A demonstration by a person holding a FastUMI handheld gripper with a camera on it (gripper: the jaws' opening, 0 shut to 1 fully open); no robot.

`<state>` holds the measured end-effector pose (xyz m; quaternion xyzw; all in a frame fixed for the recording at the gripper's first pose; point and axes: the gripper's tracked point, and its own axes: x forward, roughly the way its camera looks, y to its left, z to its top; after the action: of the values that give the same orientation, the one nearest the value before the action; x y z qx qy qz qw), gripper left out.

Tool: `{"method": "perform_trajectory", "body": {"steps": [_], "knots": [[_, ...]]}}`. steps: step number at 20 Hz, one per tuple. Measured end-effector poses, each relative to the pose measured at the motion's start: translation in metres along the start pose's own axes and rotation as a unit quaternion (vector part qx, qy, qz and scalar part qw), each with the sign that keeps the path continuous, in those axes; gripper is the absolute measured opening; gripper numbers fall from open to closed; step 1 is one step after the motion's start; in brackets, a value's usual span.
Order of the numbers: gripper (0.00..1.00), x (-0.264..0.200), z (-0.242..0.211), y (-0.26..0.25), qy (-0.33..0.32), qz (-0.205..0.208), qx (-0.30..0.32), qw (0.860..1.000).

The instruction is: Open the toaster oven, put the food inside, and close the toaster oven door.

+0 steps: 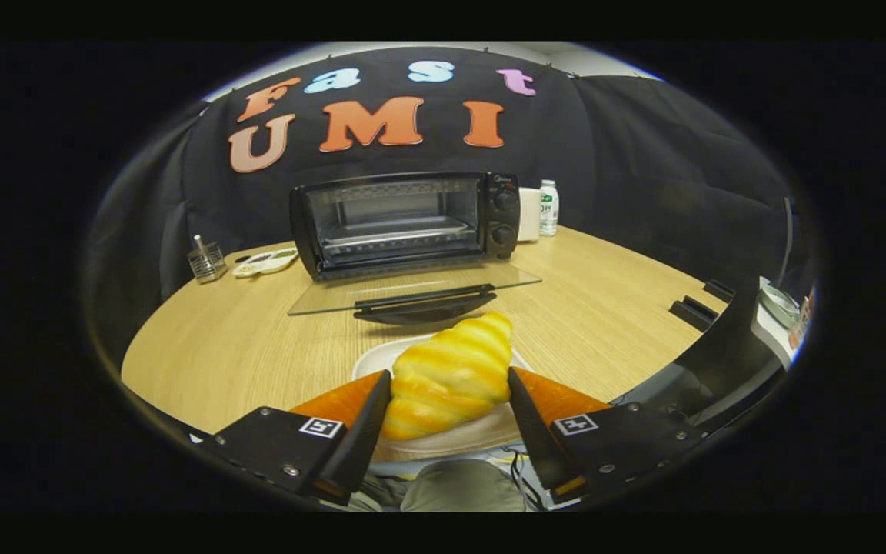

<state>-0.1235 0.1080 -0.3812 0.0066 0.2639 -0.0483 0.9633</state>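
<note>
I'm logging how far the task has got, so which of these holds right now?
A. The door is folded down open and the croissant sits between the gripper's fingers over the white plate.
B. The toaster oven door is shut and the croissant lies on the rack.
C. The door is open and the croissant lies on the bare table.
A: the toaster oven has its glass door folded down, and the gripper fingers press both sides of the croissant above the white plate.

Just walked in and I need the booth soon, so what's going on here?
A person's handheld gripper has both fingers pressed on a yellow striped croissant-shaped bread, over a white plate on the round wooden table. Beyond them the black toaster oven stands with its glass door folded down flat. The food isn't inside yet.
</note>
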Motion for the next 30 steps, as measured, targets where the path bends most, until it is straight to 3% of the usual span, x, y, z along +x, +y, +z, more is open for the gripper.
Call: {"method": "perform_trajectory", "body": {"steps": [8, 19, 25, 30], "knots": [[0.84, 0.013, 0.068, 0.013, -0.049, 0.035, 0.014, 0.998], [0.84, 0.081, 0.143, 0.081, -0.05, 0.145, 0.085, 0.985], [0.84, 0.119, 0.167, 0.123, -0.025, 0.232, 0.19, 0.954], [0.84, 0.157, 0.176, 0.133, -0.003, 0.264, 0.258, 0.93]]}}
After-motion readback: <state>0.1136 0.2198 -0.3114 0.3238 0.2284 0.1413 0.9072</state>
